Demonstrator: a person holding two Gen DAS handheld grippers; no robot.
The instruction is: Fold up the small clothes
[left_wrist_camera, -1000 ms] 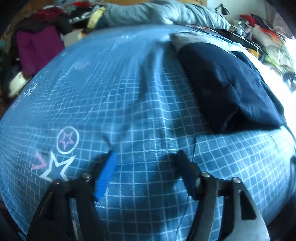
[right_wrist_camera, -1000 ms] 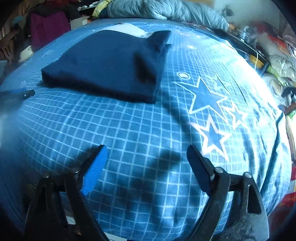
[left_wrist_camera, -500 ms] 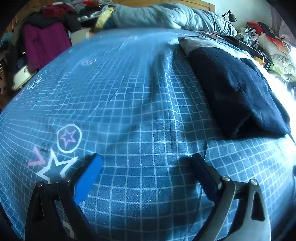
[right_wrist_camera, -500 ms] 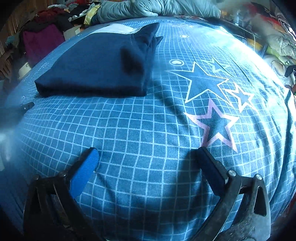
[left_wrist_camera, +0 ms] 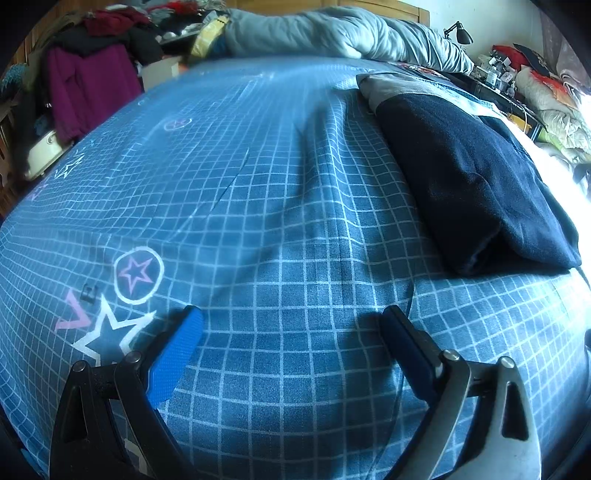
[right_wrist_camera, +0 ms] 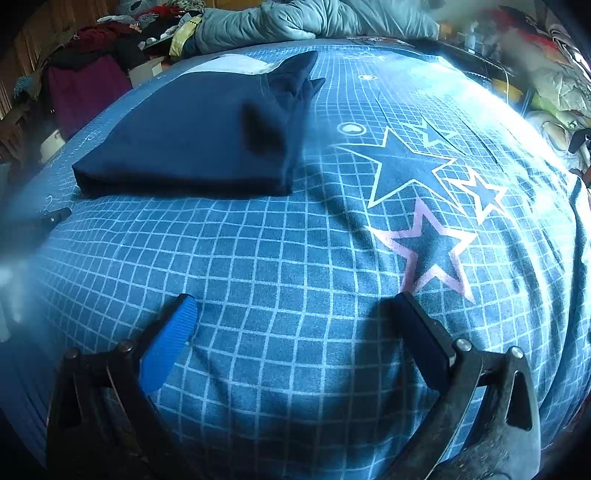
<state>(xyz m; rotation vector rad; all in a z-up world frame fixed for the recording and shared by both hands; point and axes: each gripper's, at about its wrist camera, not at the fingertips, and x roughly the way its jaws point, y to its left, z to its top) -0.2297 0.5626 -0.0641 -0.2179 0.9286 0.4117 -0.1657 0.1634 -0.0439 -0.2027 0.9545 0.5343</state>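
daylight glares from the right; fisheye bends the edges, left rim hazy, corners black.

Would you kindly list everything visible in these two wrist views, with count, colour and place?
folded garment: one, navy, lying on the bed ahead of both grippers, a pale layer showing at its far end
bedspread: one, blue with a white grid and star prints, covering the bed
duvet: one, grey-blue, bunched at the far end of the bed
clothes pile: several, magenta, red and dark, at the far left
desk lamp: one, black, far right
left gripper: one, blue pads, open, empty, over the bedspread
right gripper: one, blue pads, open, empty, near the garment
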